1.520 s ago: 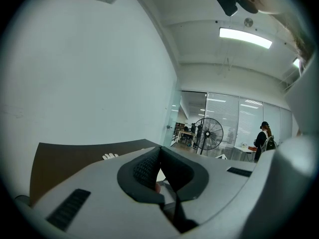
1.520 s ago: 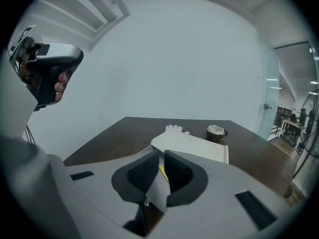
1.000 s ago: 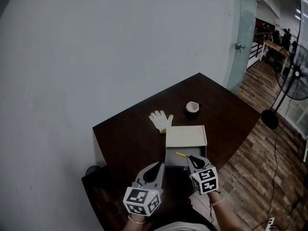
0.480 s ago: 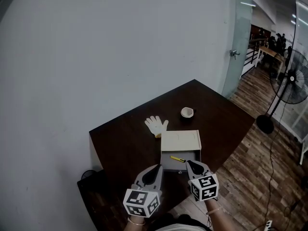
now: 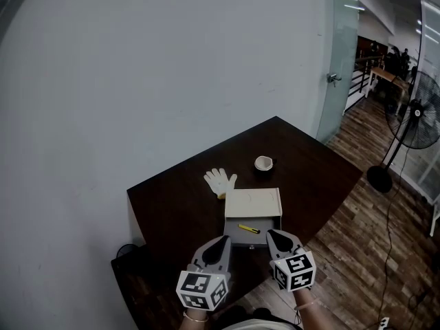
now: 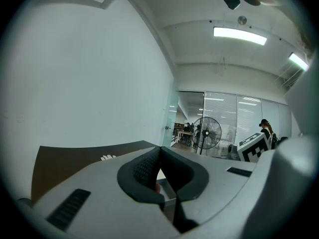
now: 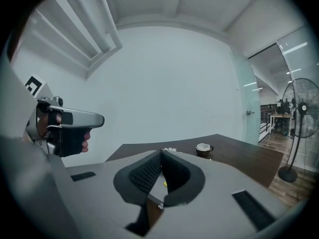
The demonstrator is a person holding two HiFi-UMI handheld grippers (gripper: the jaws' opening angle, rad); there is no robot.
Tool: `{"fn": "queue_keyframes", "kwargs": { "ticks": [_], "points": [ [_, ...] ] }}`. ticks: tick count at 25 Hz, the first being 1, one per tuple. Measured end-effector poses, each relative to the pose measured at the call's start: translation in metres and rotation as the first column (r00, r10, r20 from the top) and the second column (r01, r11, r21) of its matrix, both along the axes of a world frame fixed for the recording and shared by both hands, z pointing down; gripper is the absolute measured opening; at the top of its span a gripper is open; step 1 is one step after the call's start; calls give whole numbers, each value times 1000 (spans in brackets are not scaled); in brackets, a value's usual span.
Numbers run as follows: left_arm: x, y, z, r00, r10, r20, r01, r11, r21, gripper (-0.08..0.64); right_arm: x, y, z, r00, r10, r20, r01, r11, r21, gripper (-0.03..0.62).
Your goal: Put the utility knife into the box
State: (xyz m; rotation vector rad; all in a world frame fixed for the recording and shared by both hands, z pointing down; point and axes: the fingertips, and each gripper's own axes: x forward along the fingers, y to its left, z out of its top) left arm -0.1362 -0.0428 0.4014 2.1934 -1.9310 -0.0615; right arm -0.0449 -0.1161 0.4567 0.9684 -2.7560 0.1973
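The yellow utility knife (image 5: pixel 249 228) lies inside the open grey tray of the box (image 5: pixel 253 199), slanted across the tray floor. It sits just beyond the tips of both tongs and between them, somewhat nearer the right tongs (image 5: pixel 272 234), and touches neither. The left tongs (image 5: pixel 223 240) hang at the tray's near left corner, pressed together with nothing between them. The right tongs are likewise pressed together and pinch nothing. In the right gripper view a small yellow sliver shows below the meeting tips, probably the knife, though too little of it is seen to be sure. The box stands on a dark brown surface (image 5: pixel 172 198). Behind it lie a white glove (image 5: pixel 220 181) and, to the right of that, a cup (image 5: pixel 263 163).
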Motion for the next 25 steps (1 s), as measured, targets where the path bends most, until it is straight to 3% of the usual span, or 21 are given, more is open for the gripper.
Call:
{"fn": "queue_keyframes", "kwargs": {
  "ticks": [25],
  "points": [
    [53, -25, -4, 999, -50, 18, 50, 999, -17, 17, 56, -6, -38, 996, -56, 76, 54, 998, 29, 6]
  ]
}}
